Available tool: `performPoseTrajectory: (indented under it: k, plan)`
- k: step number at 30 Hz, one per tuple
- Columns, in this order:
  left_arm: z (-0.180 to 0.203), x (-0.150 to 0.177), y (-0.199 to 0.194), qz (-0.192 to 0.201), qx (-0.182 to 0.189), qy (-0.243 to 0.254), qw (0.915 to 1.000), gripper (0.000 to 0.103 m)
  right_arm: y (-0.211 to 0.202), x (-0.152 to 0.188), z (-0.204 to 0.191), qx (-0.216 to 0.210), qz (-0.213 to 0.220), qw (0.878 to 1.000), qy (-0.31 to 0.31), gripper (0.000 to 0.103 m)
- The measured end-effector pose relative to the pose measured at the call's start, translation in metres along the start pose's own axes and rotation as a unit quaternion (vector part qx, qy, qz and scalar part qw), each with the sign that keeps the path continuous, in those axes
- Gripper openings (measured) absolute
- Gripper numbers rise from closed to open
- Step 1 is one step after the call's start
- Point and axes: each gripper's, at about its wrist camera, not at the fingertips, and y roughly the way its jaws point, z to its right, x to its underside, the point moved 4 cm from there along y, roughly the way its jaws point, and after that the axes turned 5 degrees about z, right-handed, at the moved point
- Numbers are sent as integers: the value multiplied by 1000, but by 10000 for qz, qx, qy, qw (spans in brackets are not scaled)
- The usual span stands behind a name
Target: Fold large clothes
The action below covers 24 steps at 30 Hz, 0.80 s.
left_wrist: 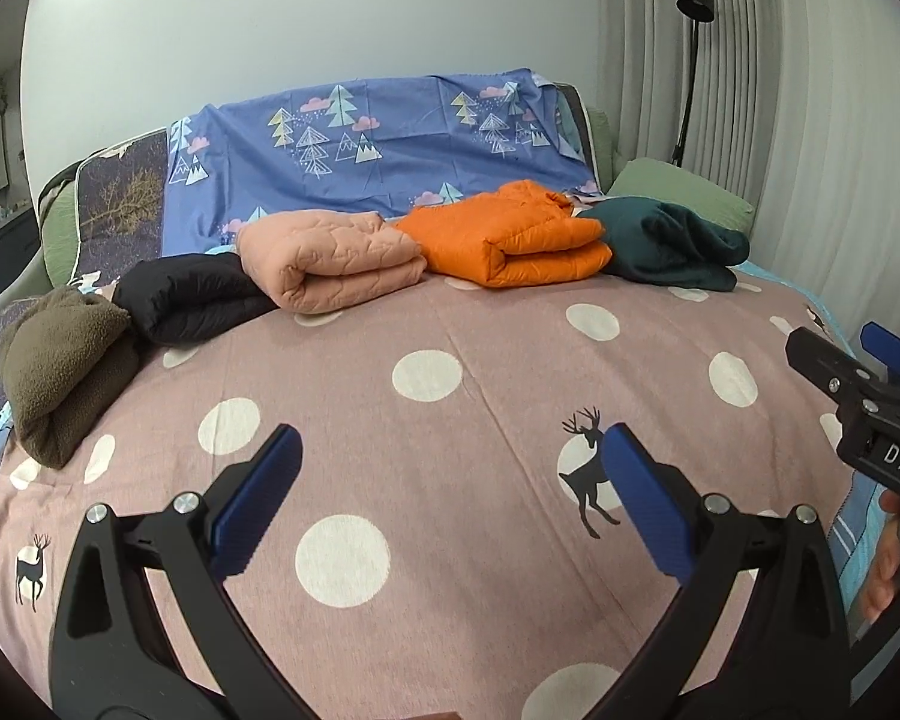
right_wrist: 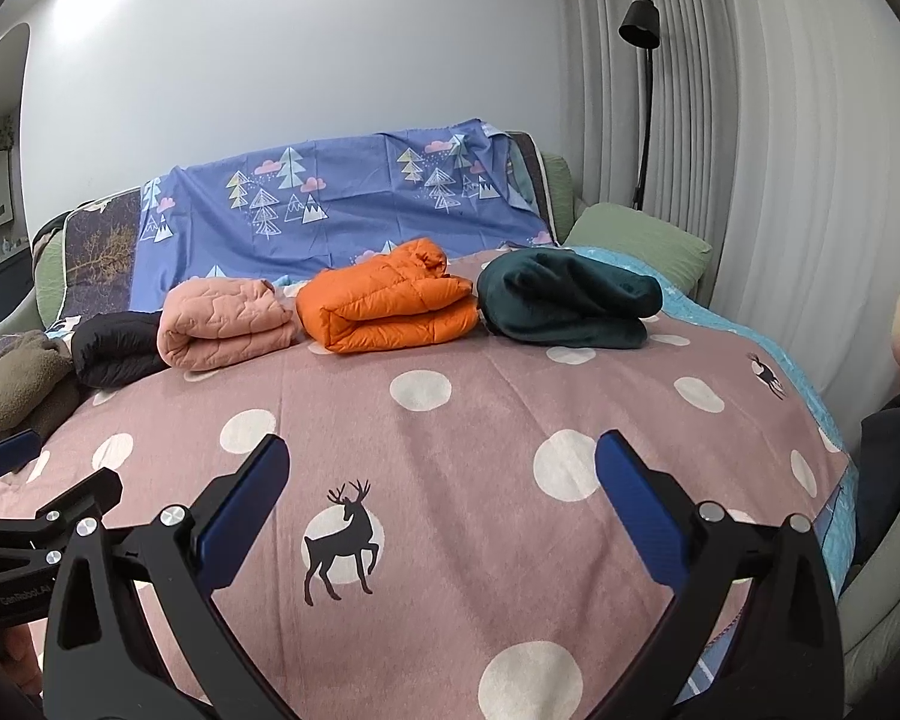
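Observation:
Several folded garments lie in a row along the far side of the bed: an olive fleece (left_wrist: 60,372), a black jacket (left_wrist: 192,297), a peach quilted jacket (left_wrist: 330,261), an orange puffer jacket (left_wrist: 510,237) and a dark teal garment (left_wrist: 666,240). They also show in the right wrist view: olive (right_wrist: 21,384), black (right_wrist: 114,348), peach (right_wrist: 222,324), orange (right_wrist: 390,300), teal (right_wrist: 564,297). My left gripper (left_wrist: 450,450) is open and empty above the pink spread. My right gripper (right_wrist: 441,462) is open and empty, beside the left one.
The bed has a pink spread with white dots and deer (left_wrist: 450,396). A blue tree-print sheet (left_wrist: 378,144) drapes the headboard. A green pillow (left_wrist: 684,192), a black floor lamp (left_wrist: 693,60) and grey curtains (left_wrist: 810,120) stand at the right.

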Motion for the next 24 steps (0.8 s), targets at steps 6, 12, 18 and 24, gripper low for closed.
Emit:
performPoseTrajectory:
  k: [6, 12, 18, 24]
  plan:
    - [1, -2, -4, 53, 31, 9, 10000, 101, -2, -1, 1, 28, -1, 10000, 44, 102]
    - [2, -3, -5, 33, 58, 1, 10000, 101, -2, -2, -1, 19, 34, 10000, 13, 102]
    - [2, -4, -3, 7, 56, 1, 10000, 101, -1, -2, -2, 30, 5, 10000, 16, 102]
    - [3, -3, -1, -27, 73, 28, 10000, 101, 0, -2, -1, 52, -3, 10000, 9, 102]
